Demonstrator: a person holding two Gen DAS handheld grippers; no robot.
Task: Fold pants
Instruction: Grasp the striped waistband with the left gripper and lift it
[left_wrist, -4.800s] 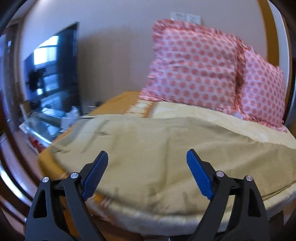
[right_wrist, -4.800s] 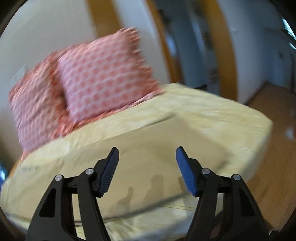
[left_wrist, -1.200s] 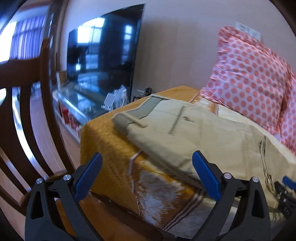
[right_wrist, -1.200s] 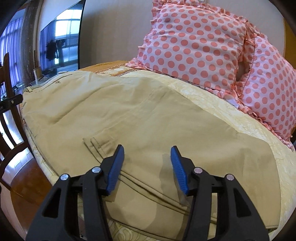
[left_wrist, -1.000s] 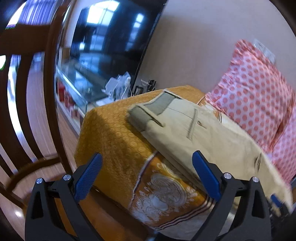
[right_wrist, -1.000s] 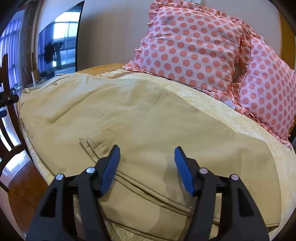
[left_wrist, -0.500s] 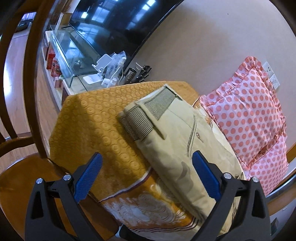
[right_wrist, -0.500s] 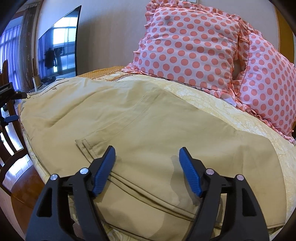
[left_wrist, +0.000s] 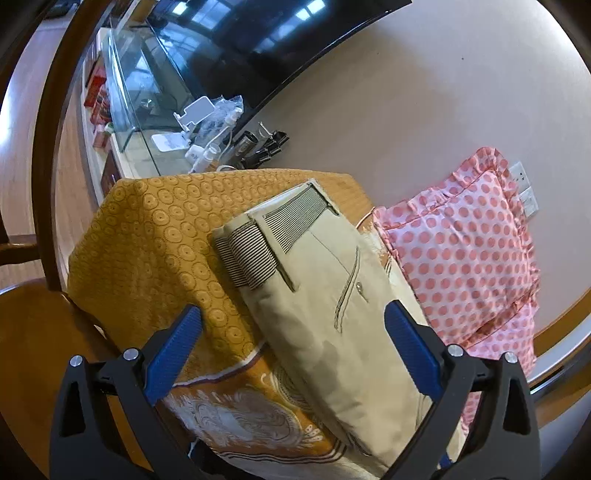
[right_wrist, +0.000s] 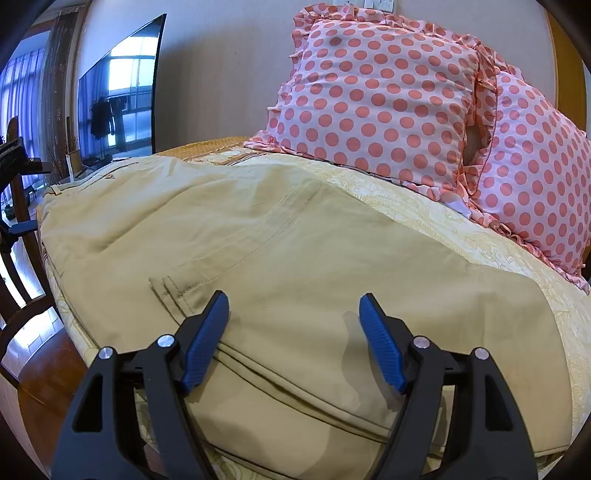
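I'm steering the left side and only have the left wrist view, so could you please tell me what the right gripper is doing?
Observer: The right gripper is open, holding nothing, poised over the pants near the hem end.
Operator: Thank you. Are the legs spread out at that end?
Observer: They lie flat across the bed cover, one layer over another, with a stitched hem beside the gripper's left finger.
Operator: And how many pillows stand behind?
Observer: Two polka-dot pillows, side by side against the wall.
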